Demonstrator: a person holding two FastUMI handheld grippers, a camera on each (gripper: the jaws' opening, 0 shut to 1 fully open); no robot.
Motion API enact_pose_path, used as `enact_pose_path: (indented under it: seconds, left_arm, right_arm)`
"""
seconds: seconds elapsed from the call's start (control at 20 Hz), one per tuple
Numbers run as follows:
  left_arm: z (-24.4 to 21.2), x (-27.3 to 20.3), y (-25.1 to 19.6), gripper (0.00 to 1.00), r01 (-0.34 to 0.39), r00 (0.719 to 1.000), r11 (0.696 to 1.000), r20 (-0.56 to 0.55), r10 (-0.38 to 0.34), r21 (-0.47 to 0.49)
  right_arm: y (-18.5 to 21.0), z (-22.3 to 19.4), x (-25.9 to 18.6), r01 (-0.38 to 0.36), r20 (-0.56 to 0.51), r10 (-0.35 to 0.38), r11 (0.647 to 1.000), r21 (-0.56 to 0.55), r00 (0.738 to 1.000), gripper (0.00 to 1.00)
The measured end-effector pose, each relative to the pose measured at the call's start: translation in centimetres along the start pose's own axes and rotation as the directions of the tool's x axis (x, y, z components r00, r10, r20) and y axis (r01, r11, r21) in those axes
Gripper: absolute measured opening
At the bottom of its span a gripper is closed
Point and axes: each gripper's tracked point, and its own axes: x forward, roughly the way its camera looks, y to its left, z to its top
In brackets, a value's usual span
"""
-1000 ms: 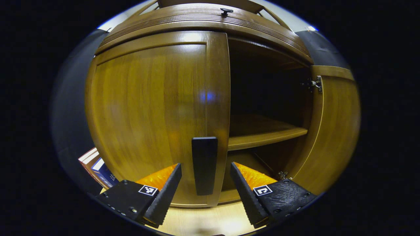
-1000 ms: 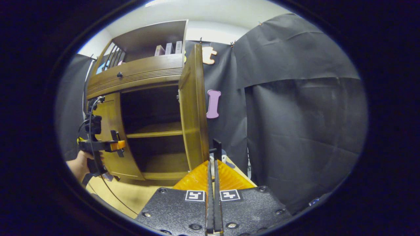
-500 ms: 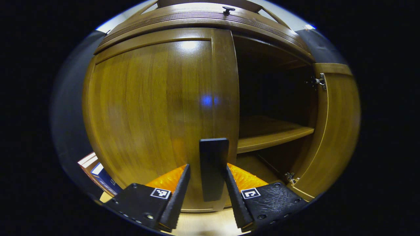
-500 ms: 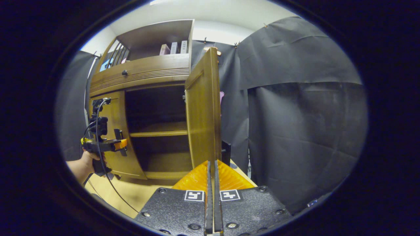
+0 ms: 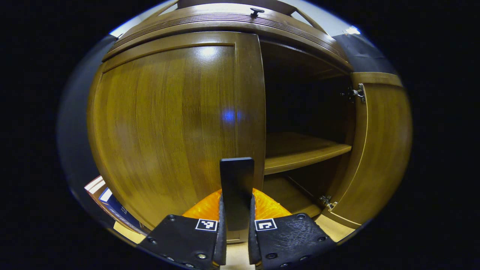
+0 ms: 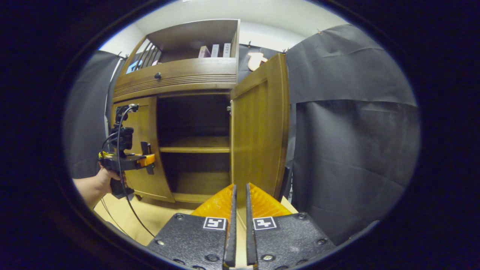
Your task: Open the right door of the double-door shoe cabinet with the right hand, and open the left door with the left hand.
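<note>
Between our left gripper (image 5: 236, 240) jaws sits the left door (image 5: 168, 123) handle (image 5: 236, 187), clamped; our right gripper (image 6: 238, 228) hangs slightly parted near the open right door (image 6: 258, 131)

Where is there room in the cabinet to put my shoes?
Bare room: the shelf and the cabinet floor below it, between the shut left door and the open right door. Crowded: the left door's handle, gripped by the left gripper.

The lower end of the left door's handle (image 5: 236, 187) is disappearing between the left gripper (image 5: 236, 243) jaws, so the contact there is not showing. In the right gripper view, the open right door (image 6: 258, 131) is covering its own handle, and the cabinet's upper compartment (image 6: 193, 114) is lying in shadow — its back is too dark to make out. The books (image 5: 108, 198) beside the cabinet are being cut off by the left gripper view's edge — their covers are too small to tell.
</note>
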Motion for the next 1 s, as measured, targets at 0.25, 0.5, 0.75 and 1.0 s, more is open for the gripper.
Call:
enact_pose_path:
  seconds: [0.25, 0.5, 0.75, 1.0]
  left_arm:
    - [-0.2, -0.6, -0.1, 0.22, -0.001, 1.000, 1.000, -0.006, 0.001, -0.012]
    - [-0.6, -2.0, -0.2, 0.22, 0.013, 1.000, 1.000, -0.023, -0.014, -0.014]
    - [-1.0, -4.4, 0.0, 0.22, 0.009, 1.000, 1.000, -0.022, -0.009, -0.004]
    - [-1.4, -6.3, 0.3, 0.22, -0.013, 1.000, 1.000, -0.023, 0.012, -0.018]
  right_arm:
    - [1.5, 0.3, 0.5, -0.046, -0.004, 0.045, 0.999, -0.024, 0.999, 0.32]
    - [3.0, 0.5, 1.7, -0.091, -0.008, 0.090, 0.995, -0.049, 0.996, 0.56]
    - [4.4, 0.2, 2.0, -0.146, -0.012, 0.146, 0.986, -0.074, 0.989, 0.64]
    - [7.2, 0.2, 3.0, -0.235, -0.029, 0.234, 0.965, -0.111, 0.972, 0.65]
